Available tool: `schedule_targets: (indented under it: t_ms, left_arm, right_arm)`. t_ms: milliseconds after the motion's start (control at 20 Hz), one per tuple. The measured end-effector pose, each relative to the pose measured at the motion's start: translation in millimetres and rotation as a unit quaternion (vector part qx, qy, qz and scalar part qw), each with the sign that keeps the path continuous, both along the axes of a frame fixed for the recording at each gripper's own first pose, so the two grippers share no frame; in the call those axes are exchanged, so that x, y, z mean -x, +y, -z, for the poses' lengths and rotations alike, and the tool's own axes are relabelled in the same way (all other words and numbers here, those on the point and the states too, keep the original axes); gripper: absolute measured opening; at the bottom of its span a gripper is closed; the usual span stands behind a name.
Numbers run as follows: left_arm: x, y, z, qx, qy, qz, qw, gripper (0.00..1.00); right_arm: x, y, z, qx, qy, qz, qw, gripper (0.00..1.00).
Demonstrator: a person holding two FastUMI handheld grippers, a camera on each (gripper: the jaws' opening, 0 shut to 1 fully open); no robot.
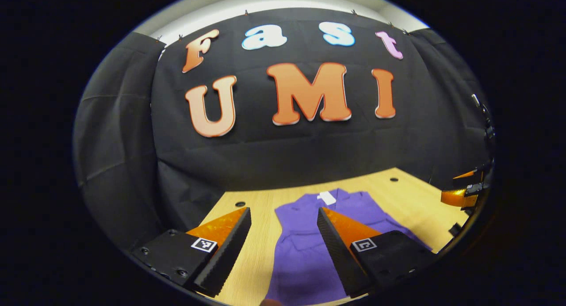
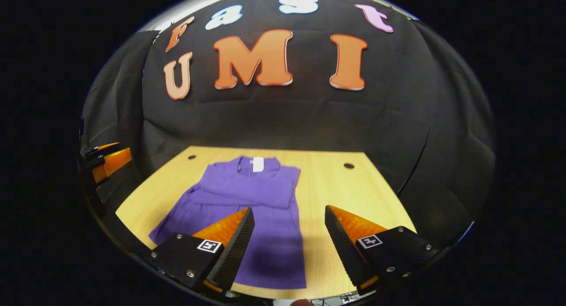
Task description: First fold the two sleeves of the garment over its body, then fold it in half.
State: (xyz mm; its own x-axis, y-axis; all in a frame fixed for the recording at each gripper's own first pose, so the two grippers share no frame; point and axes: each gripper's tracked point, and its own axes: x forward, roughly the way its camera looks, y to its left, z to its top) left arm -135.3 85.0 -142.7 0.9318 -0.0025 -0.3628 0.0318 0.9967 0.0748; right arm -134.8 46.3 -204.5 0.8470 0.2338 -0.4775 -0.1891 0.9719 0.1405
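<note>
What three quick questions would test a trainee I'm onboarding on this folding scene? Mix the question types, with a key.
1. True or false: both sleeves of the purple garment already lie folded over its body.
2. What state are the left tongs and right tongs in: A) both open, B) both shut on cloth, C) one open, one shut?
3. What small white item sits at the garment's collar?

Key: 1. True, as far as the right gripper view shows. 2. A; neither touches the garment. 3. A label, on the end farthest from the tongs, above the wooden table.
</note>
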Motion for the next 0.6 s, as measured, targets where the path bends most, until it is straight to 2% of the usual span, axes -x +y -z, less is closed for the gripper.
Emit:
schedule_targets:
  t_ms: [350,600]
  left_arm:
    - [41,19,95,0.017,0.110,-0.006,0.994,0.95]
    - [64,22,161,0.019,0.211,-0.014,0.977,0.96]
  right_arm:
    - [39,11,71,0.028,0.092,-0.023,0.995,0.96]
    - [55,10,129,0.026,0.179,-0.021,0.983,0.97]
